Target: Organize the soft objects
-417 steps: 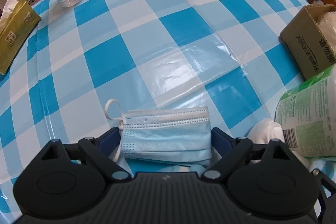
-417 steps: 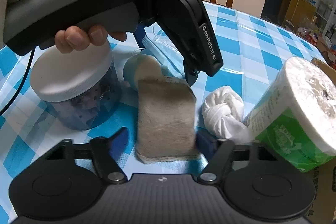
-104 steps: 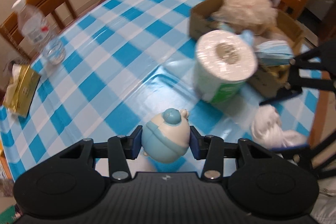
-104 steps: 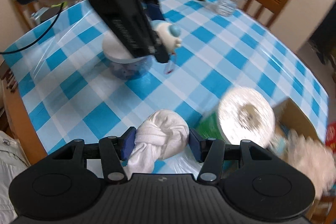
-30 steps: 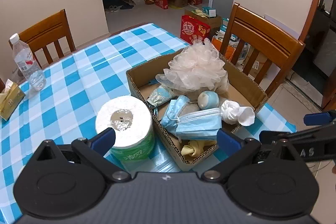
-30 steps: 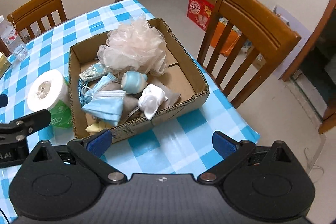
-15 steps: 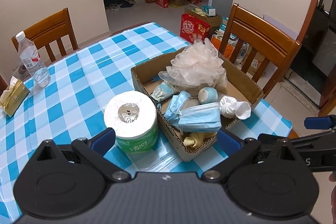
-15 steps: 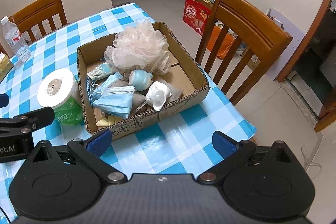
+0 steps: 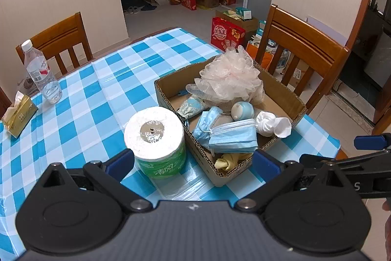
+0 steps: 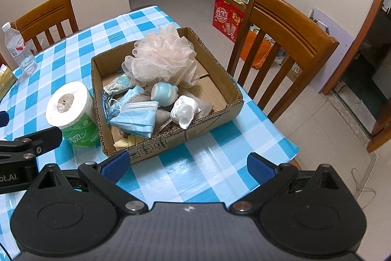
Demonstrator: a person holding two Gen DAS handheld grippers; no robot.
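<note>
I look down on a blue-and-white checked tabletop (image 9: 97,94) in a dining room, wooden chairs around it and boxes on the floor behind. Both grippers hang above the near edge, well apart from everything: my left gripper (image 9: 193,163) has its jaws spread wide and holds nothing, and my right gripper (image 10: 187,165) is the same. The one soft thing outside the cardboard box (image 10: 220,89) is the toilet paper roll (image 9: 154,136), upright just beside the box's left wall, so I judge that to be the step in hand. To do it well I would come down with the left gripper straight over the roll, close across its sides gently so it does not crush, lift clear of the wall, and set it in the bare right-hand part of the box. The box holds a pink bath pouf (image 10: 158,58) at the back, a blue face mask (image 10: 136,118), a pale blue round toy (image 10: 162,91), a knotted white cloth (image 10: 184,111), a patterned pouch (image 9: 191,107) and something yellow (image 9: 227,160) at the near corner.
</note>
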